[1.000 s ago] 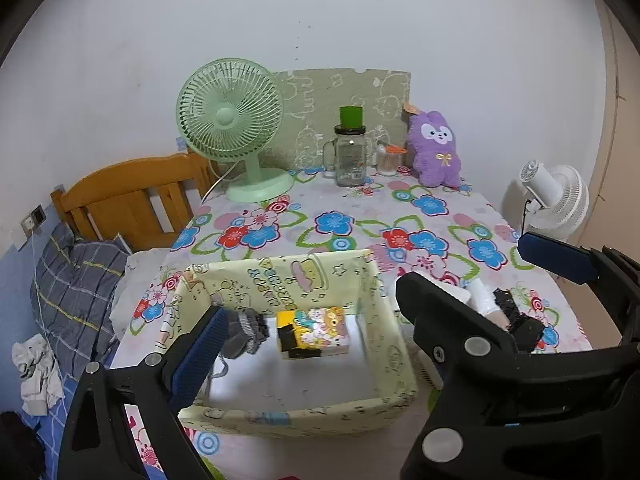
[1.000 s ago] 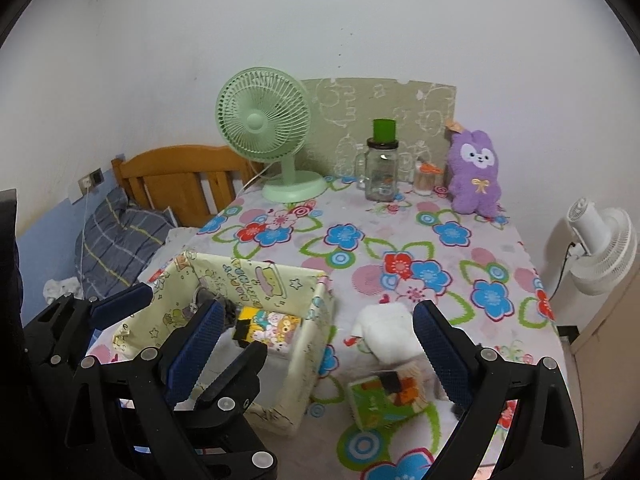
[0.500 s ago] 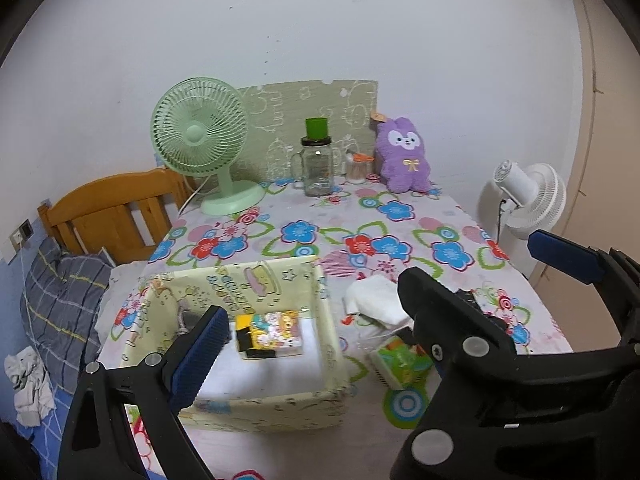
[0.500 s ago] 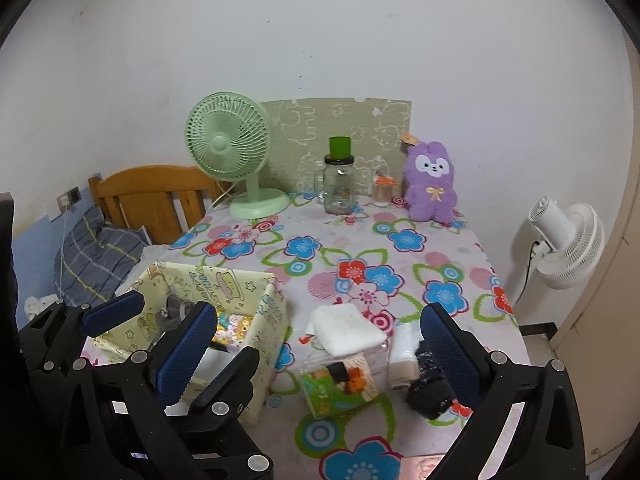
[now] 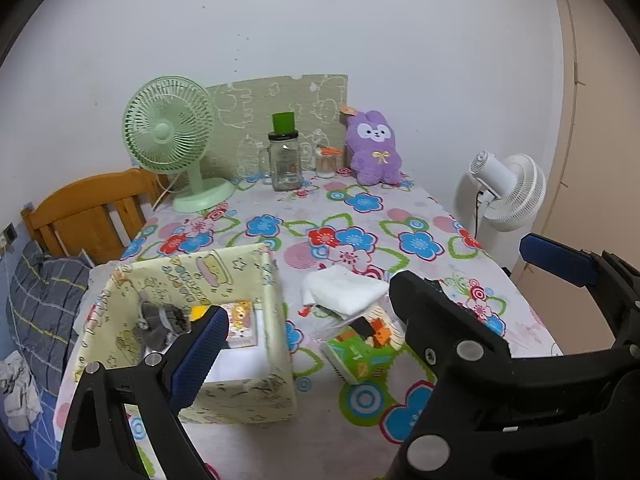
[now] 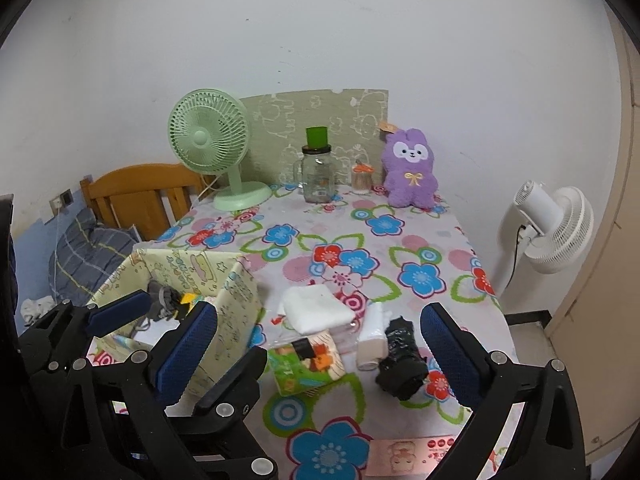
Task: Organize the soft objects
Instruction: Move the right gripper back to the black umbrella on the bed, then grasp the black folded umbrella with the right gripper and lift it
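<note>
A pale yellow fabric box [image 5: 276, 320] stands at the table's left front, holding grey socks [image 5: 160, 320] and a cartoon tissue pack [image 5: 240, 320]. To its right lie a folded white towel [image 5: 344, 288], a green tissue pack [image 5: 360, 352], a white roll [image 6: 372, 332] and a black bundle [image 6: 400, 356]. A purple plush [image 5: 374, 148] sits at the back. My left gripper [image 5: 380, 302] is open and empty, its left finger over the box. My right gripper [image 6: 318, 350] hangs open and empty over the green pack and black bundle. The two grippers' inner fingers overlap.
A green desk fan [image 5: 168, 140], a glass jar with a green lid [image 5: 284, 164] and a small jar [image 6: 362, 178] stand along the back. A white floor fan [image 5: 508, 192] is right of the table. A wooden headboard [image 5: 88, 208] and plaid pillow [image 5: 40, 300] lie left.
Both grippers have drawn back from the box and slid right, bringing the towel, green pack and black bundle into fuller view. The right jaws have widened slightly.
</note>
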Available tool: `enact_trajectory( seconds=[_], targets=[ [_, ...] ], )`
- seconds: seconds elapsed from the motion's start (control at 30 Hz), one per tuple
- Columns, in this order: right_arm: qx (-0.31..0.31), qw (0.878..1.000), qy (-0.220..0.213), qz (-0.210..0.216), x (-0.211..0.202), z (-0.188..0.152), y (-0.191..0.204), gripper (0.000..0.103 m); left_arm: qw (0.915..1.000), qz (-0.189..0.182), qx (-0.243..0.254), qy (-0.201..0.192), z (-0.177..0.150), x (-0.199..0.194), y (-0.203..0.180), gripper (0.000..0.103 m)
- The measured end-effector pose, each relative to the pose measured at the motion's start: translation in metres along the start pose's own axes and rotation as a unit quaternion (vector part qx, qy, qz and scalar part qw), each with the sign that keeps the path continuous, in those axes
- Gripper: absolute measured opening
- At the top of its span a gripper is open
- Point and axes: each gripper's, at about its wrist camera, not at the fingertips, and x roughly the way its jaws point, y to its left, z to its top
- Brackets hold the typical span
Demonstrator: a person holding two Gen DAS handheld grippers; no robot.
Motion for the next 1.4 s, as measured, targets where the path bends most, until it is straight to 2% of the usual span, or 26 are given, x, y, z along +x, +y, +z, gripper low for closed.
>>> enact_trajectory(
  seconds=[0.47, 0.7, 0.9, 1.4],
  targets=[
    [0.018, 1.0, 0.008, -0.02, 0.005, -0.022, -0.029, 0.102, 0.9993, -0.023, 0.024, 0.017, -0.012, 0.019, -0.029, 0.098],
    [0.032, 0.999, 0.014, -0.024, 0.01, -0.034, -0.046, 0.097, 0.9981, -0.036, 0.039, 0.033, -0.019, 0.032, -0.048, 0.098],
    [0.045, 0.998, 0.033, -0.028, 0.025, -0.044, -0.061, 0.092, 0.9971, -0.031, 0.042, 0.055, -0.025, 0.05, -0.06, 0.098],
    [0.059, 0.995, 0.075, -0.027, 0.065, -0.056, -0.083, 0.087, 0.994, -0.024, 0.029, 0.103, -0.032, 0.093, -0.068, 0.097]
  ],
)
